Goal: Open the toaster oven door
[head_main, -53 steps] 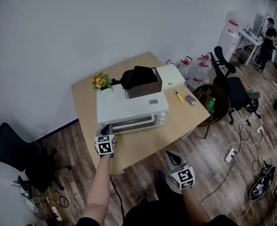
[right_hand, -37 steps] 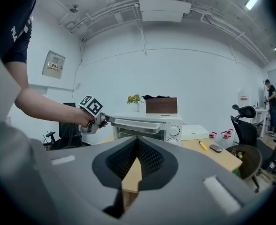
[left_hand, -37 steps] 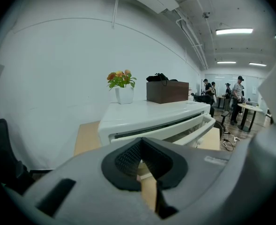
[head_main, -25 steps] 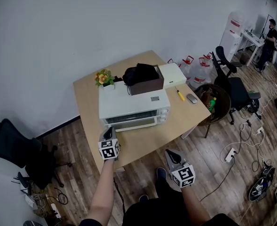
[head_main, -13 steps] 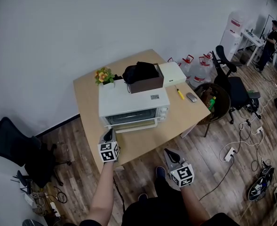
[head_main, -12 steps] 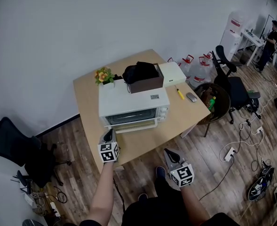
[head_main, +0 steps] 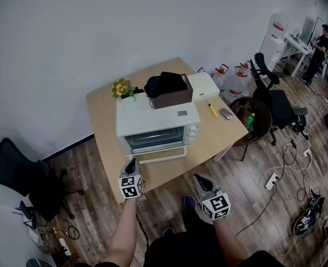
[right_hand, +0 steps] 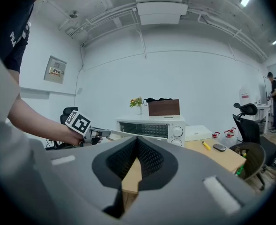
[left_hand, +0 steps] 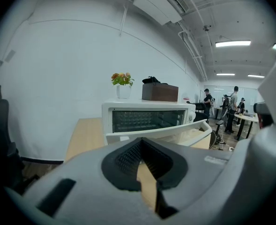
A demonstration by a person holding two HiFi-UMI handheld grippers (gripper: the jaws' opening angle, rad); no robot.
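From the head view, the white toaster oven (head_main: 157, 121) stands in the middle of the wooden table (head_main: 104, 118), and its door (head_main: 159, 158) is tipped partway out from the front. The left hand-held gripper (head_main: 131, 162) has its tip at the left end of the door's handle bar. The right hand-held gripper (head_main: 197, 177) hangs off the table edge in front of the oven, well apart from it. On top of the oven sit a potted flower (head_main: 121, 89) and a brown box (head_main: 172, 98) with a dark bag in it. A yellow screwdriver (head_main: 211, 110) lies on the table to the oven's right.

In the left gripper view, the jaws are clenched together with nothing between them. The oven's half-lowered door (left_hand: 161, 134) crosses just beyond their tip; I cannot tell whether they touch.

In the right gripper view, the jaws are likewise pressed together and empty. The oven (right_hand: 152, 125) stands beyond them, with the left gripper at the door's left end.
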